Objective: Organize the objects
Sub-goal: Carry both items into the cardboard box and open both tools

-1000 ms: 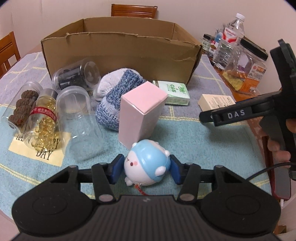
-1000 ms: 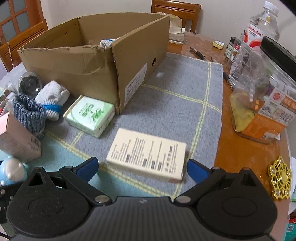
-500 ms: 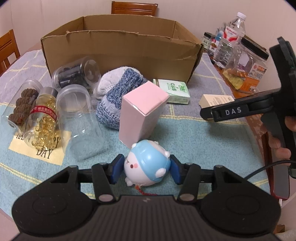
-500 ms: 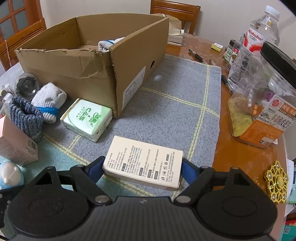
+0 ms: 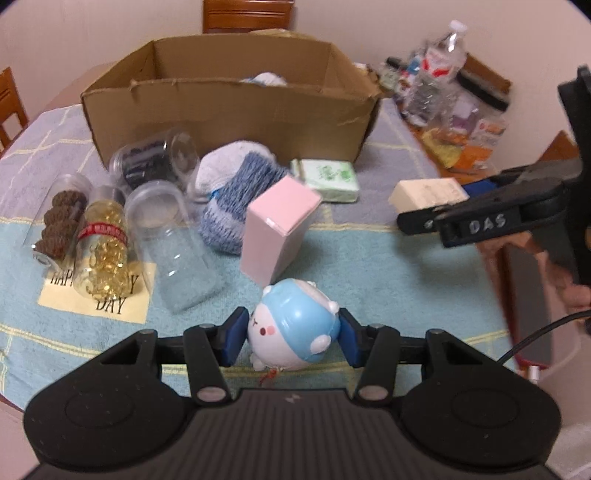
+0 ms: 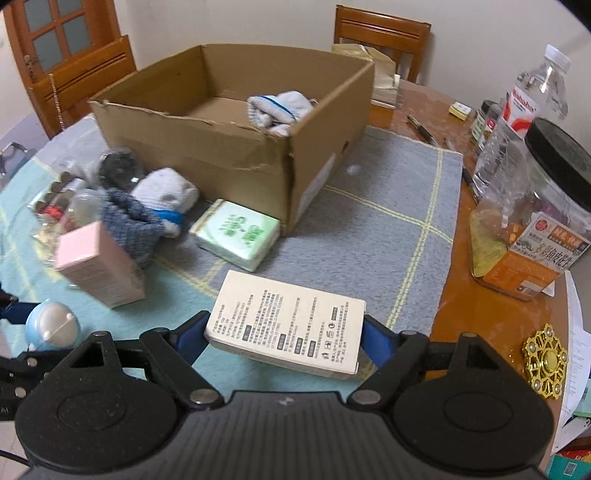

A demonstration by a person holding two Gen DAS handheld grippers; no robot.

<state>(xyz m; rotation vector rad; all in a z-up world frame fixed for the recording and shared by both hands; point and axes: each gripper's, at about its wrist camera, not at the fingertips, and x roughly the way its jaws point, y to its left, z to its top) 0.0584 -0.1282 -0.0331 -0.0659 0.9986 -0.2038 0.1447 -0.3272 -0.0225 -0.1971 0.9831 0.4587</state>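
Note:
My left gripper [image 5: 291,338] is shut on a round blue-and-white toy figure [image 5: 293,326] and holds it above the teal mat. My right gripper [image 6: 286,332] is shut on a flat cream box [image 6: 286,325] with printed text, lifted off the mat; it also shows in the left wrist view [image 5: 426,194]. An open cardboard box [image 6: 229,147] stands at the back with a white sock [image 6: 277,110] inside. A pink carton [image 5: 279,230], a green tissue pack [image 5: 325,177], knitted socks [image 5: 236,195] and several clear jars [image 5: 170,240] lie in front of it.
A black-lidded snack jar [image 6: 532,229], water bottles [image 6: 532,96] and small bottles stand on the wooden table at the right. A gold spinner [image 6: 545,360] lies near the right edge. Wooden chairs [image 6: 382,35] stand behind the table.
My right gripper closed on the cream box and lifted it off the mat. My left gripper rose with the toy, so the cardboard box's inside now shows.

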